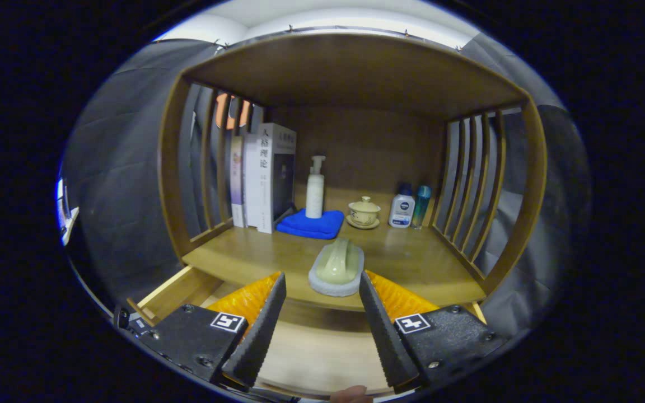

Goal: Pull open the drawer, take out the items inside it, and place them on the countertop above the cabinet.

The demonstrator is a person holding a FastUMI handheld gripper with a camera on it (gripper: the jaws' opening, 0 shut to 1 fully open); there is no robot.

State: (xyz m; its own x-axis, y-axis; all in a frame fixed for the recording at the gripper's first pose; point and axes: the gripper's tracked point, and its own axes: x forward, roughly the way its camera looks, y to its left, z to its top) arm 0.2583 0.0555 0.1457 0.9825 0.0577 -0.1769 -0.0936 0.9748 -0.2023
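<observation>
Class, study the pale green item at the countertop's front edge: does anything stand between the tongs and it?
Nothing visible does. The tongs are open, and the pale green item lies on the countertop just ahead of their fingers, in line with the gap. The blue cloth and lidded cup stand beyond it.

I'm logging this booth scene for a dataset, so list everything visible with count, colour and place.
Cabinet: one, brown wood, slatted sides, roof above.
Countertop: one, brown wood, inside the cabinet.
Drawer: one, light wood, pulled open below the countertop.
Books: a few, white and grey, upright at the back left.
Towel: one, blue, folded beside the books.
Pump bottle: one, white, standing on the towel.
Lidded cup: one, cream, on a saucer, right of the towel.
Small bottles: two, one white, one teal, back right.
Brush: one, pale green and grey, at the countertop's front edge, just ahead of the fingers.
Claw: one, open, over the drawer.
</observation>
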